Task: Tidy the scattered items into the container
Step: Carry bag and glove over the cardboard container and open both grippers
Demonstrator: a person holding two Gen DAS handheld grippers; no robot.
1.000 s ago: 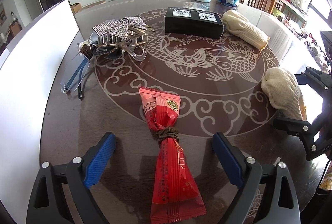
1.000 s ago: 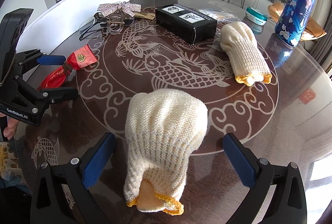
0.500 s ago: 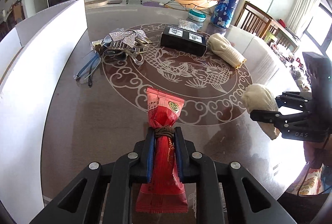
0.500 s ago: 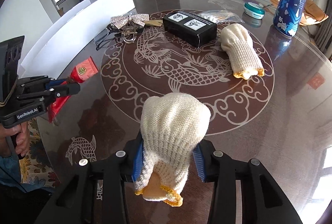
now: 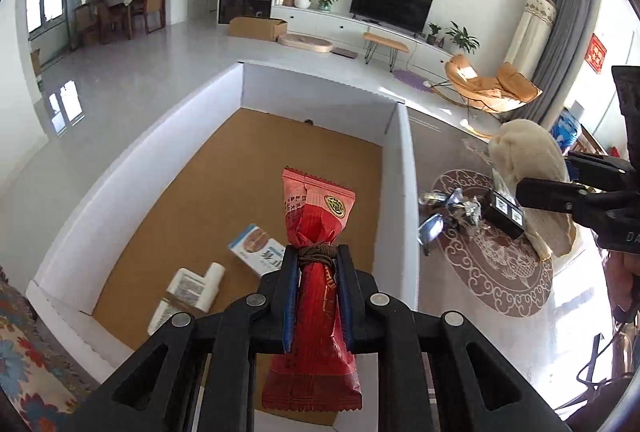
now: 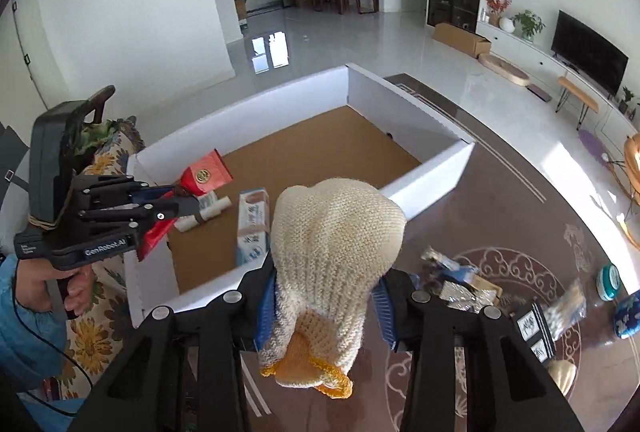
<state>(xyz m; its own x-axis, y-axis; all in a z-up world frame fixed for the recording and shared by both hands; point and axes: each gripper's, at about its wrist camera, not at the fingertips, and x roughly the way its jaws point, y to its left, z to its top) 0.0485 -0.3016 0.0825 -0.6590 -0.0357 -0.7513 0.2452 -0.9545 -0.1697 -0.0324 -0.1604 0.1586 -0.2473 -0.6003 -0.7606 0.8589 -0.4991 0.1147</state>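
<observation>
The left gripper (image 5: 318, 260) is pinching a red snack packet (image 5: 316, 228) at its tied waist, holding it up over the open white box (image 5: 400, 168) with the brown cardboard floor. The packet's top end is pointing away from the camera and its lower end is hanging down between the black gripper arms. In the right wrist view the same left gripper (image 6: 182, 206) is showing at the box's near left corner, a hand (image 6: 52, 292) in a blue sleeve gripping its handle.

The right gripper (image 6: 324, 296) is squeezing a cream knitted glove (image 6: 336, 232) around its narrow part, the yellow-edged cuff hanging towards the camera and the rounded fingers end sticking out over the near wall of the box. The blue pads are pressing into the knit on both sides.

Inside the box, a small blue and white carton (image 6: 252, 224) and a white tube (image 5: 188, 292) are lying on the cardboard floor near the closer end.

On the dark patterned worktop (image 6: 500, 192) beside the box, a black box with white labels (image 6: 536, 328) and some shiny clutter (image 6: 460, 292) are lying close together.
</observation>
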